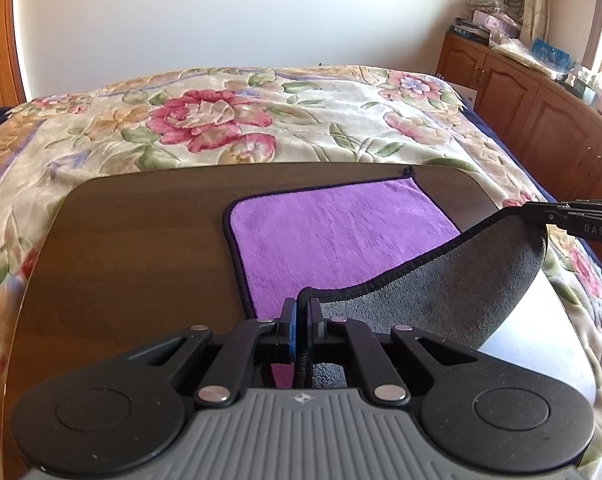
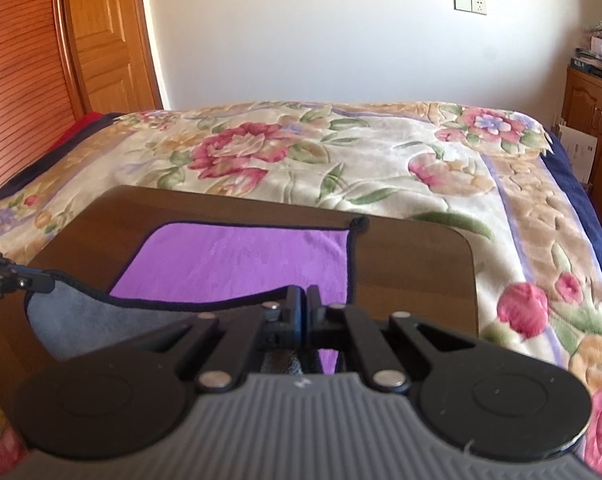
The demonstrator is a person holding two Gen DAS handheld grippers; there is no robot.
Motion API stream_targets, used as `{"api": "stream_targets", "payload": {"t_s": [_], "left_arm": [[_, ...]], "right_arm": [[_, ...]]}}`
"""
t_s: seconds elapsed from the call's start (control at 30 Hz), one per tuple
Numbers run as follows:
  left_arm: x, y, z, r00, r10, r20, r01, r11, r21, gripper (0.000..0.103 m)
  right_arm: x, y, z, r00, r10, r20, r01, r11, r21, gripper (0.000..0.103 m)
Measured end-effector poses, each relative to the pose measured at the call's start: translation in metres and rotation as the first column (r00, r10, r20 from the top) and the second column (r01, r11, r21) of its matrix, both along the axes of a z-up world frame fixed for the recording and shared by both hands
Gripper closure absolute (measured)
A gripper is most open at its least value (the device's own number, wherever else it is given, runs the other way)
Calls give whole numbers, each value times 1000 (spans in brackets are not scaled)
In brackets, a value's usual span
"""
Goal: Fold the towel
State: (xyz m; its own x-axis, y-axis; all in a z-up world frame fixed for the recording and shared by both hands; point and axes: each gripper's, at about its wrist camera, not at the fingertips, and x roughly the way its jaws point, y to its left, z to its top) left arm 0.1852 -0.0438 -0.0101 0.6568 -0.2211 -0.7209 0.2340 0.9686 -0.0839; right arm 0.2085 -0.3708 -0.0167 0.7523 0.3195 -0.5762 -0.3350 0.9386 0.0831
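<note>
Towel [image 1: 341, 232], purple on its upper face and grey underneath, lies on a dark wooden board [image 1: 133, 248] that rests on a flowered bedspread [image 1: 221, 120]; its far half is flat on the wood, while the near edge is raised off it and hangs in a shallow curve between the two tools. The left gripper [image 1: 301, 308] has its jaws pressed together on the near left corner, the black piping caught between the blue pads, and the right gripper [image 2: 304, 300] is clamped the same way on the near right corner, with a strip of cloth showing below its jaws. Each tool also shows at the edge of the other's view, so the two stand at opposite ends of the same hem and neither is closer to the work than the other. What the coming move turns on, as I judge it, is that the free far edge, with its small hanging loop [image 2: 360, 222] at the right corner, lies straight ahead of both grippers, running across the board parallel to the held hem. The fold line would therefore run side to side, and both hands would need to carry the hem forward together, level with one another, so the near corners land on the far ones instead of skewing.
</note>
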Motion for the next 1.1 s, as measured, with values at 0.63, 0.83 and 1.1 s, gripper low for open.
{"api": "stream_targets", "payload": {"t_s": [0.63,0.83,1.1], "left_arm": [[54,6,-2,1000,1,11,-1,1000,-2,102],[62,7,-4,1000,7,15,-7,1000,-11,102],[74,4,-6,1000,1,22,-1,1000,-3,102]], "right_arm": [[37,5,-1,999,19,33,-19,1000,2,100],[44,5,-3,999,16,43,-16,1000,13,100],[54,8,-1,998,23,66,-23,1000,6,100]]}}
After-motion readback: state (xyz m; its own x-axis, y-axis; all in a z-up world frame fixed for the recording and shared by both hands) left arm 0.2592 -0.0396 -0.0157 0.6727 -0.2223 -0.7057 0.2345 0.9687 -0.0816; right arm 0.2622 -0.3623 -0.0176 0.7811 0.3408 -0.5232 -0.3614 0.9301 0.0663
